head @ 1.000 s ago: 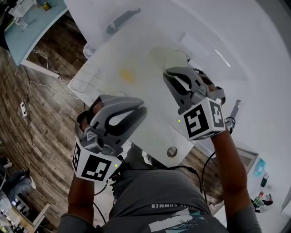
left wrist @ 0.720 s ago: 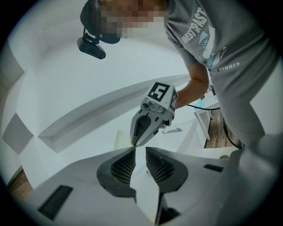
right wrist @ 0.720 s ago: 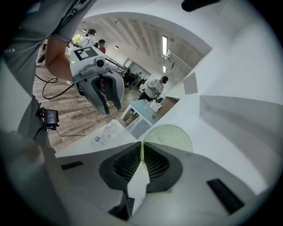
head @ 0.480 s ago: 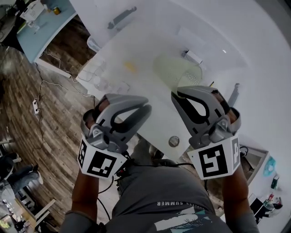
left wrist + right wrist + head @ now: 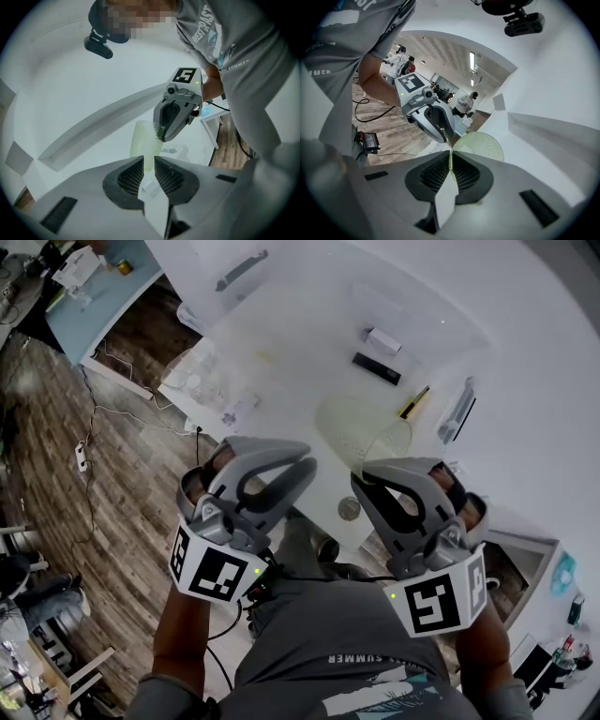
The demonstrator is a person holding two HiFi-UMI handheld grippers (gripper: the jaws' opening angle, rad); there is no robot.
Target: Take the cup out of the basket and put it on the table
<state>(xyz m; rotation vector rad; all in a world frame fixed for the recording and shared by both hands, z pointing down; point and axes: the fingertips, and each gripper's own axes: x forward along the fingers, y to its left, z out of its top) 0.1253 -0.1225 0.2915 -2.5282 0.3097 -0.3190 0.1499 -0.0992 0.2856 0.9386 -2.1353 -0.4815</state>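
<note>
A pale green, see-through cup [image 5: 361, 435] hangs tilted over the white table [image 5: 281, 371], near its front edge. My right gripper [image 5: 364, 479] is shut on the cup's rim; the thin wall of the cup [image 5: 480, 145] is pinched between the pads of the right gripper [image 5: 451, 159]. In the left gripper view the cup [image 5: 144, 140] stands upright in the air with the right gripper's tip on its rim. My left gripper [image 5: 305, 470] hovers to the cup's left, apart from it. The jaws of the left gripper [image 5: 149, 164] are together with nothing between them. No basket shows.
On the table lie a small white box [image 5: 382, 338], a black bar [image 5: 375, 367], a yellow-black pen [image 5: 412, 401], a grey tool [image 5: 457, 409] and clear plastic items [image 5: 202, 381]. A round grommet [image 5: 349, 509] sits by the front edge. Wooden floor with cables lies to the left.
The right gripper has drawn back toward the table's front edge with the cup in it. The left gripper has hardly moved. More of the far table has come into view.
</note>
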